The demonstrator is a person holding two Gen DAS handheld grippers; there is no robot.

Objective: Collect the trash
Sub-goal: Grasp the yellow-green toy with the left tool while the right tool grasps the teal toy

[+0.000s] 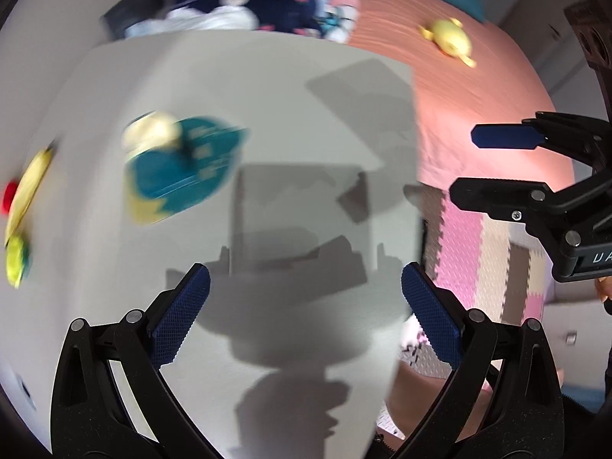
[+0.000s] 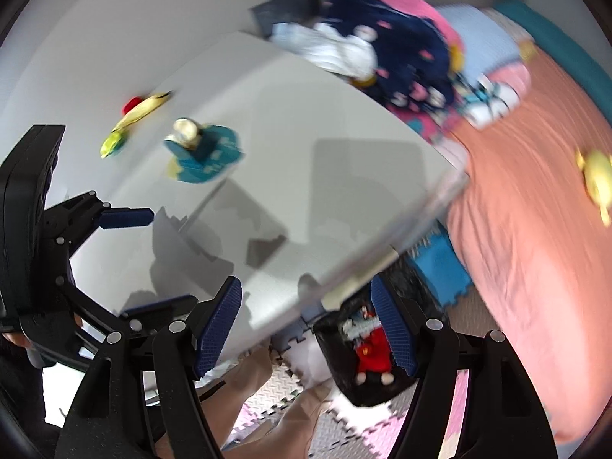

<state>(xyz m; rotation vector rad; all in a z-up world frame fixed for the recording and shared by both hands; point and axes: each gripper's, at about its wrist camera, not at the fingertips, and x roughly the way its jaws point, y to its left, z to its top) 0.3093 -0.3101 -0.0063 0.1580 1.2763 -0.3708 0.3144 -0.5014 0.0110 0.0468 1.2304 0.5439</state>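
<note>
Some trash already sits in the black bin (image 2: 367,348) on the floor below the table's (image 1: 267,88) near edge. Left on the table: a crumpled teal wrapper (image 1: 183,164) toward its far left, and a yellow wrapper (image 1: 26,199) beyond it at the edge. Both look thin and flattened, though blurred. The left gripper (image 1: 306,306) and right gripper (image 2: 308,325) are spread wide, holding nothing.

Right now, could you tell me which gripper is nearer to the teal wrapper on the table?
Left. The left gripper hovers over the table near the teal wrapper; the right gripper sits back over the table's edge.
</note>
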